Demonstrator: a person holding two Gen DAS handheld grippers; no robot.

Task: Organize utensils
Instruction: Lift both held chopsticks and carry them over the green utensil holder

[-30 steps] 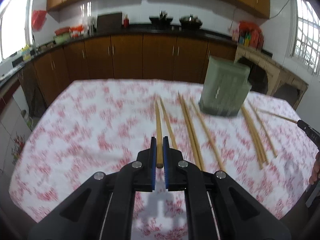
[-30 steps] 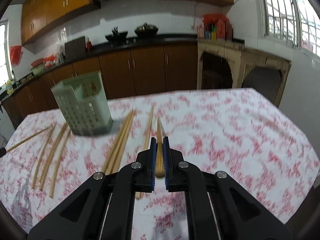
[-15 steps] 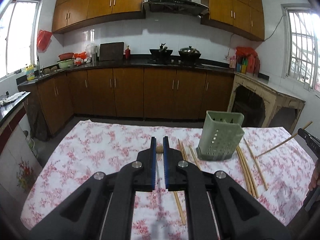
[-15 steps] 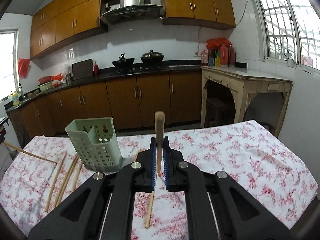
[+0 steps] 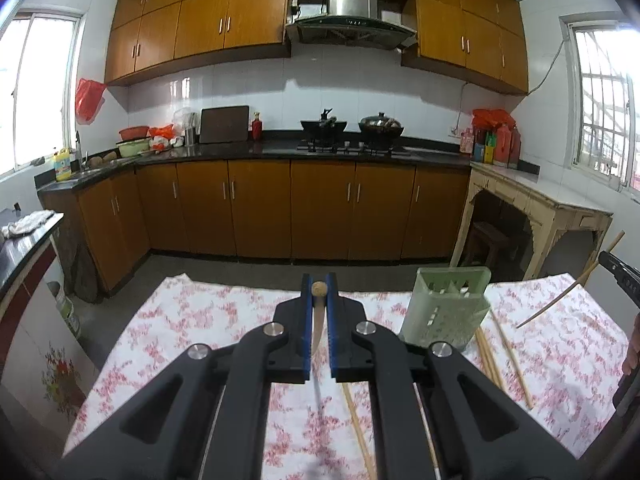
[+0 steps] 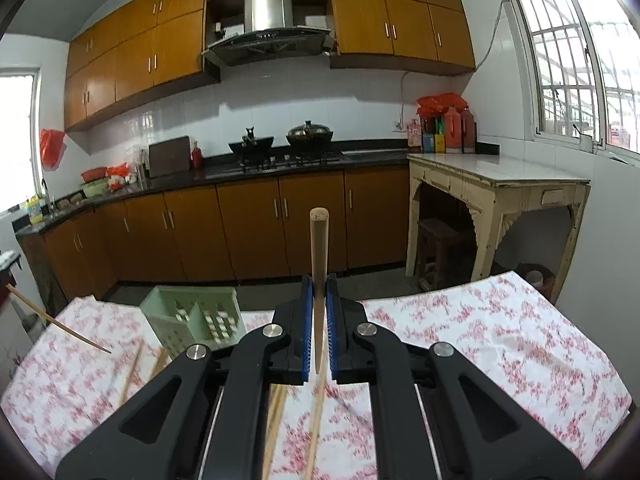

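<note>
Left wrist view: we see the left gripper point(image 5: 319, 292) clamped on a chopstick point(image 5: 319, 312), the green utensil caddy point(image 5: 446, 307) to its right on the floral tablecloth point(image 5: 192, 320), loose chopsticks point(image 5: 490, 350) beside it. Our right gripper point(image 6: 319, 296) pinches another chopstick point(image 6: 319, 256) upright.

Pale green holder point(image 5: 444, 312) — red-flowered white tablecloth point(image 5: 200, 328), seemingly.
</note>
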